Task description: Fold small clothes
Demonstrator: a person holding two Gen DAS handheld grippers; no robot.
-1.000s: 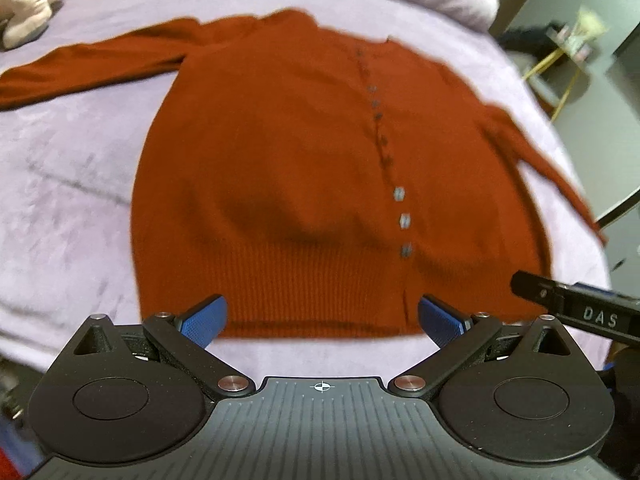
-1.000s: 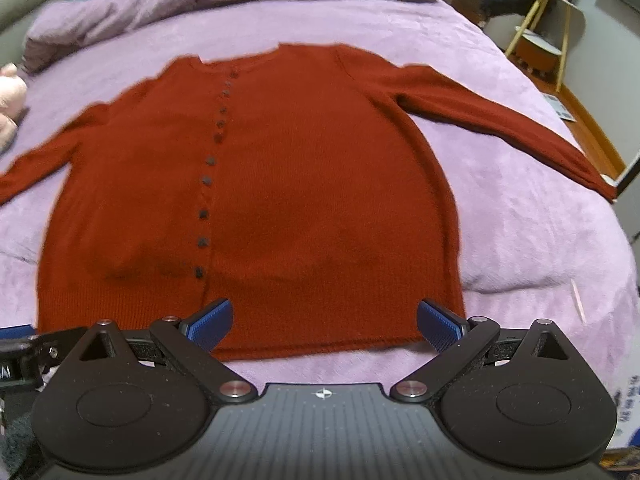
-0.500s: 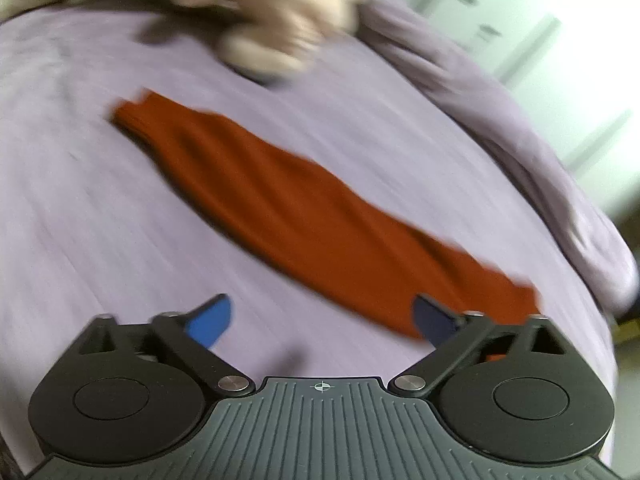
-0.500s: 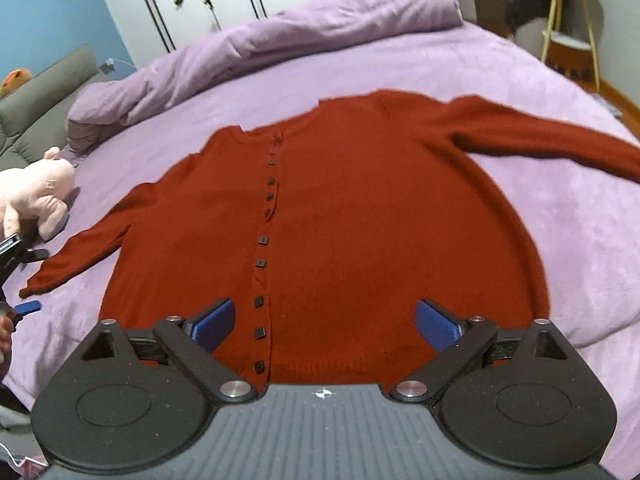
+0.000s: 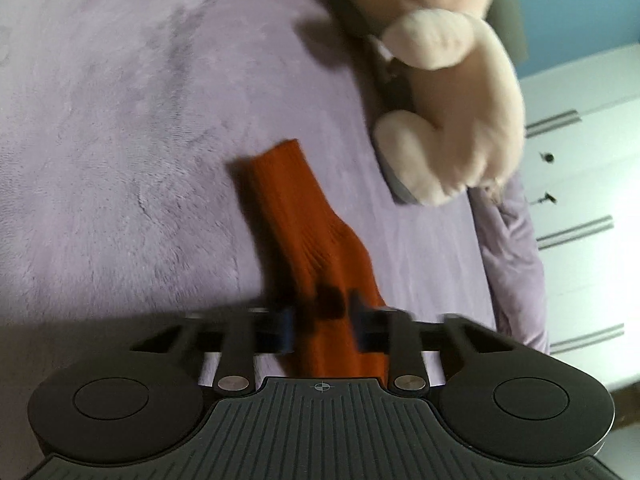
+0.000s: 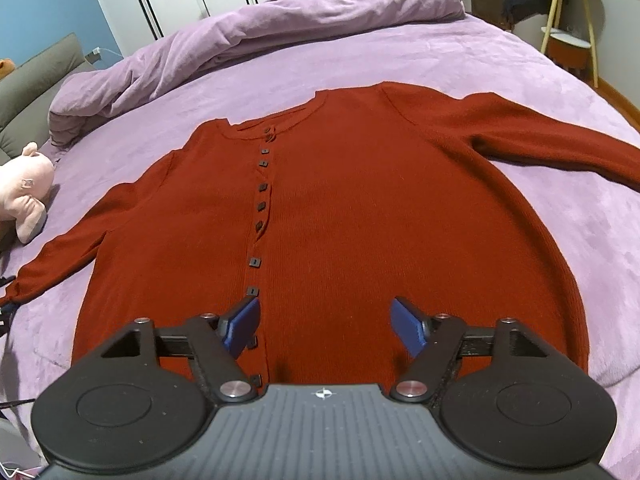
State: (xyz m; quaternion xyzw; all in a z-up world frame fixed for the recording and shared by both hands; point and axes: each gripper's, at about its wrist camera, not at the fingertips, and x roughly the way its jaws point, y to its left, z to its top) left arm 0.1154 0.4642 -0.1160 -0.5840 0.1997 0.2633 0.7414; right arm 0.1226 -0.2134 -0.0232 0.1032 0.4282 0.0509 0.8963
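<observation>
A rust-red buttoned cardigan (image 6: 360, 220) lies flat, front up, on the purple bed, both sleeves spread out. In the left wrist view its left sleeve (image 5: 296, 208) runs away from me to the cuff. My left gripper (image 5: 322, 326) is closing, and its blue pads pinch the bunched sleeve a little behind the cuff. My right gripper (image 6: 326, 326) hovers over the lower body of the cardigan, just right of the button row (image 6: 262, 188). Its jaws are closing but still stand wide, with flat fabric below them and nothing pinched.
A pale pink plush toy (image 5: 452, 120) lies just beyond the cuff, at the bed's left side (image 6: 26, 192). A rolled purple duvet (image 6: 280, 28) runs along the far end. White wardrobe doors (image 5: 580, 200) stand behind, and a small side table (image 6: 568, 40) at the far right.
My left gripper swung from the cardigan's hem over to the left sleeve near the plush toy, rolled, and closed on the sleeve. The right gripper sank closer over the lower body and its jaws narrowed.
</observation>
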